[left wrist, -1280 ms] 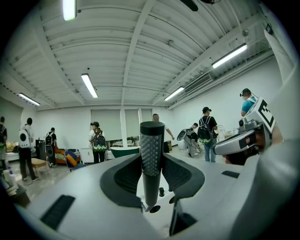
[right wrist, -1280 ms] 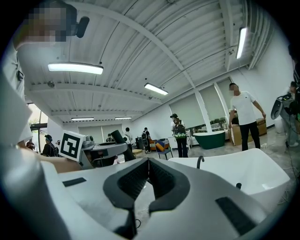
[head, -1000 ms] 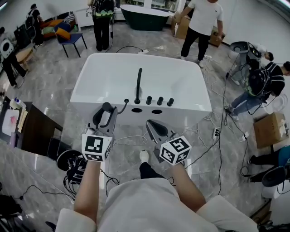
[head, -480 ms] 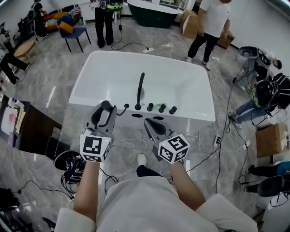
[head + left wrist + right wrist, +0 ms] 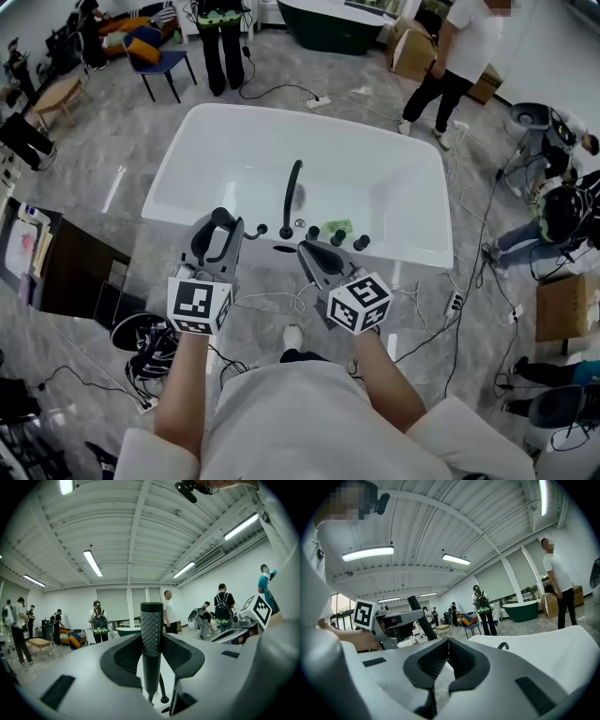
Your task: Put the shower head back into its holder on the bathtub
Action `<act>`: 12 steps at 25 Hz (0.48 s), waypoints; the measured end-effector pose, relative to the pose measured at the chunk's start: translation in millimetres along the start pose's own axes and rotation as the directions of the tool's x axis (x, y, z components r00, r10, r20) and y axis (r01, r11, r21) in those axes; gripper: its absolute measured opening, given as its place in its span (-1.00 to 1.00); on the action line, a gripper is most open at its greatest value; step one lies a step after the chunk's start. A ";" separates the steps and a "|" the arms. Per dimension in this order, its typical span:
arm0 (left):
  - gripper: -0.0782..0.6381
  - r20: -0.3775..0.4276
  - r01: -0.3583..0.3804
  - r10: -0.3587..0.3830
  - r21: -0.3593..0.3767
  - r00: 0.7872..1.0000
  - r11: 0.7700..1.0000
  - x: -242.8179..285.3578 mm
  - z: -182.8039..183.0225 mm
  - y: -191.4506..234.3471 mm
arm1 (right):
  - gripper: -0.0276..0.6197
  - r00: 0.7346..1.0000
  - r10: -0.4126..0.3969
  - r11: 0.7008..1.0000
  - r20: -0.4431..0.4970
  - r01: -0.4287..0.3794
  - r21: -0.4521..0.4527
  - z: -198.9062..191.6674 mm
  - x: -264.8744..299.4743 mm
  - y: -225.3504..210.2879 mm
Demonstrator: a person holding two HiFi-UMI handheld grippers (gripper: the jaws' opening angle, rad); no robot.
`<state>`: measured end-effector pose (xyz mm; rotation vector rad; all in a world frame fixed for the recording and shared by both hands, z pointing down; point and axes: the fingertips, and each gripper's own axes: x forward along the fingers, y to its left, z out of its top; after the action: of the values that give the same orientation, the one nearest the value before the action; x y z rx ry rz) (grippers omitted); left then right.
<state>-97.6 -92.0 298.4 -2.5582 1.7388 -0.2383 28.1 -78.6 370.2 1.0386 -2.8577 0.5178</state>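
The black shower head [image 5: 151, 634] stands upright between the pads of my left gripper [image 5: 152, 656], which is shut on its textured handle. In the head view that left gripper [image 5: 221, 234] hangs just short of the near rim of the white bathtub [image 5: 234, 141], and the shower head's hose [image 5: 255, 229] runs to the rim. A black faucet [image 5: 292, 192], several black knobs [image 5: 337, 239] and a dark oval hole [image 5: 284, 249] sit on that rim. My right gripper [image 5: 311, 253] is beside the left one, shut and empty, jaws [image 5: 448, 656] pressed together.
Cables [image 5: 441, 319] trail over the marble floor around the tub. A dark cabinet [image 5: 66, 272] stands at the left and a cardboard box [image 5: 564, 307] at the right. Several people stand beyond the tub. A small green object [image 5: 337, 226] lies by the knobs.
Both grippers have moved forward toward the tub's near rim, which now lies right at their tips. The left grip on the shower head is unchanged.
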 end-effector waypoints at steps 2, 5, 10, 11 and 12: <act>-0.39 -0.010 -0.003 0.003 0.000 1.000 1.000 9.3 -3.4 1.2 | -0.86 1.000 0.006 1.000 0.000 -0.006 0.003 1.5 6.2 -9.3; -0.39 -0.025 -0.012 0.012 -0.004 1.000 1.000 21.1 -8.7 2.1 | -0.86 1.000 0.012 1.000 -0.005 -0.012 0.009 2.1 12.5 -23.7; -0.39 -0.053 -0.023 0.022 -0.016 0.998 1.000 38.5 -19.7 -0.7 | -0.86 1.000 0.025 1.000 -0.018 -0.025 0.015 2.3 19.1 -43.0; -0.39 -0.058 -0.026 0.025 -0.019 0.998 0.999 40.9 -21.8 -0.9 | -0.86 0.999 0.030 0.999 -0.021 -0.030 0.014 2.6 20.8 -45.5; -0.39 -0.062 -0.030 0.029 -0.021 0.998 0.999 43.3 -23.4 -0.9 | -0.86 0.999 0.033 0.999 -0.024 -0.033 0.013 3.3 22.6 -48.3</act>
<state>-84.7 -130.6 326.2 -2.5646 1.8078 -0.3018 41.5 -128.3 384.9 0.9816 -2.8592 0.5480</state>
